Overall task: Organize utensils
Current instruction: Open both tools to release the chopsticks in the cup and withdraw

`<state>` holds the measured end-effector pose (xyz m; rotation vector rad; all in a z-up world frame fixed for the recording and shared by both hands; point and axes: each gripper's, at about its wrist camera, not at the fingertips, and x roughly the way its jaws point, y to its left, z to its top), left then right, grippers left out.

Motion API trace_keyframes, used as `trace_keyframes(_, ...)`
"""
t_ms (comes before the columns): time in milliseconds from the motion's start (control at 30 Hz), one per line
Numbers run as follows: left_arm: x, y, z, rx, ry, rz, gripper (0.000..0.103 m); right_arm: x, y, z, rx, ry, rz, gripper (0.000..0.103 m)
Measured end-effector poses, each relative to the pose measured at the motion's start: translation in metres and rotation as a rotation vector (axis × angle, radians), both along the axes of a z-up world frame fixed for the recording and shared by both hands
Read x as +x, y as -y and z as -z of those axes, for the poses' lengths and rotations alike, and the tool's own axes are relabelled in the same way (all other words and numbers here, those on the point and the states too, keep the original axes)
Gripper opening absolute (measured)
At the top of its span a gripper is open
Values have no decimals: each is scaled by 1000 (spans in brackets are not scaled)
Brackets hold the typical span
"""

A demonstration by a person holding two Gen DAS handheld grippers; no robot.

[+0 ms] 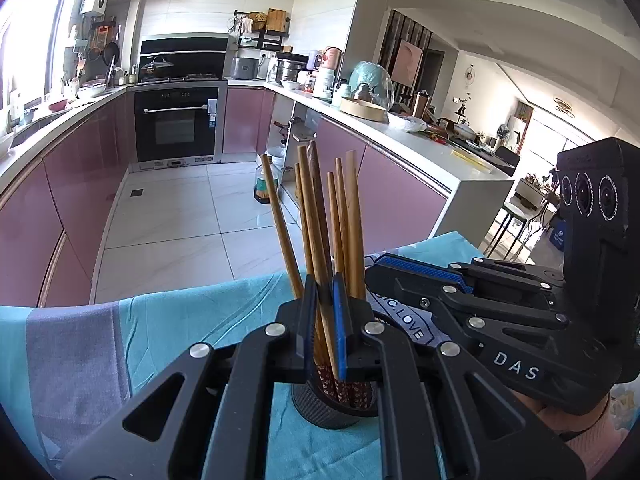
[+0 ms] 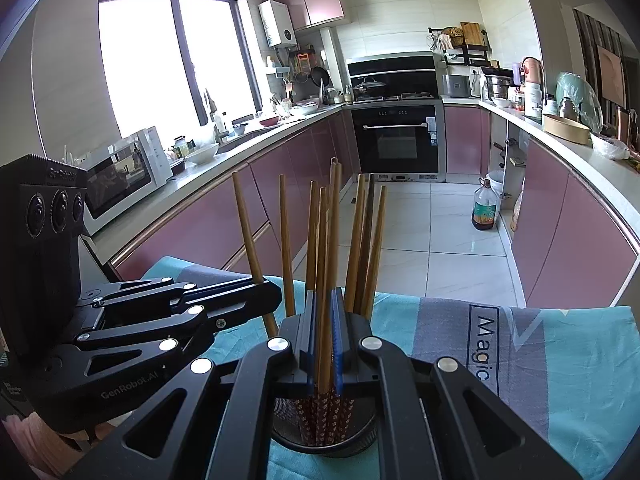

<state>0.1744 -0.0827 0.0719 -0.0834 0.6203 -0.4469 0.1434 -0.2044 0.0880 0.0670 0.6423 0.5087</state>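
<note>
A dark mesh holder (image 1: 334, 410) stands on a teal and grey cloth (image 1: 168, 328) and holds several wooden chopsticks (image 1: 352, 224) with patterned red lower ends. My left gripper (image 1: 325, 300) is shut on a pair of chopsticks (image 1: 316, 216) that stand in the holder. My right gripper (image 2: 325, 312) is shut on another pair of chopsticks (image 2: 326, 248) in the same holder (image 2: 325, 434). Each gripper shows in the other's view: the right one (image 1: 400, 266) at the right, the left one (image 2: 256, 292) at the left.
The cloth-covered table edge (image 2: 520, 308) faces a kitchen with pink cabinets (image 1: 72, 184), an oven (image 1: 176, 124) and a white tiled floor (image 1: 168, 216). An oil bottle (image 2: 486, 208) stands on the floor. A microwave (image 2: 120, 172) sits on the left counter.
</note>
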Motion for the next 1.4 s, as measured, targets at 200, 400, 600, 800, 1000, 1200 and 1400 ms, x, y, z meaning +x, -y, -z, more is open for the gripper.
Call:
trace_keyframes(200,5,-1,5,6,-10,-7,9,2,0,2,4,-6,1,6)
trace_keyframes(400,11,0,9,8,-22,-9,9,4,0,5,10,-18,2,7)
trace_keyframes(600,16,0,12,16,-31,-14,9,3,-1,6,10,-17,1,7)
trace_keyframes(800,18,0,13,16,-33,-18,13,2,2,10,13,-20,6,7)
trace_keyframes(1000,8,-2,12,28,-8,-39,31,-1,4,14,17,-22,15,19)
trace_keyframes(1200,-4,-9,12,37,23,-75,52,-5,8,18,20,-23,33,28)
trace_keyframes(1400,-24,-23,13,48,68,-124,76,-13,13,19,18,-6,56,56)
